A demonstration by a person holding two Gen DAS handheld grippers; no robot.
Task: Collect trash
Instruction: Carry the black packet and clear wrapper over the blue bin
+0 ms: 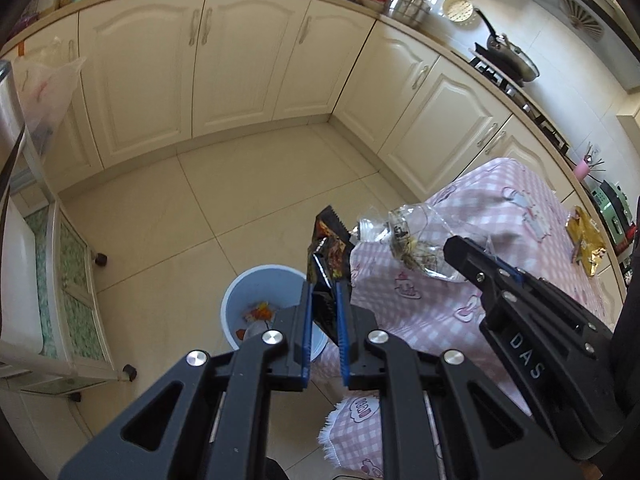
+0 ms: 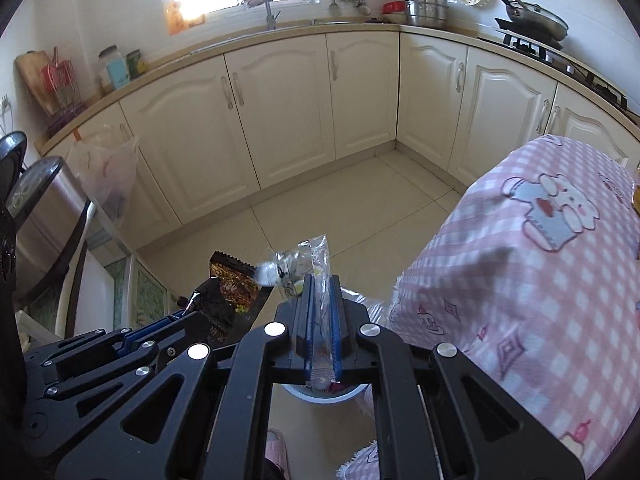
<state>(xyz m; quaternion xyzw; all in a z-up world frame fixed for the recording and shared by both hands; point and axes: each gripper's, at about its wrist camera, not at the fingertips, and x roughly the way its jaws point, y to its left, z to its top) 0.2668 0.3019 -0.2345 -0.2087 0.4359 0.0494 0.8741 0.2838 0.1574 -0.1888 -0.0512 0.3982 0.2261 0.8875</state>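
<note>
Our left gripper was clenched on a dark snack wrapper, its blue pads pinching the foil, which stood up toward 12 o'clock. Our right gripper was clamped on a clear plastic wrapper, the crumpled film poking out past the fingertips toward 11 o'clock. In the left wrist view, that right gripper reached in from 4 o'clock, with the clear wrapper hanging over the edge of the pink checked tablecloth. Directly beneath the left pads, at 7 o'clock from the dark wrapper, sat a pale blue bin on the tiled floor, some orange scraps already inside. A gold wrapper remained on the cloth at 3 o'clock. Cream cabinets lined the background at 12 o'clock.
</note>
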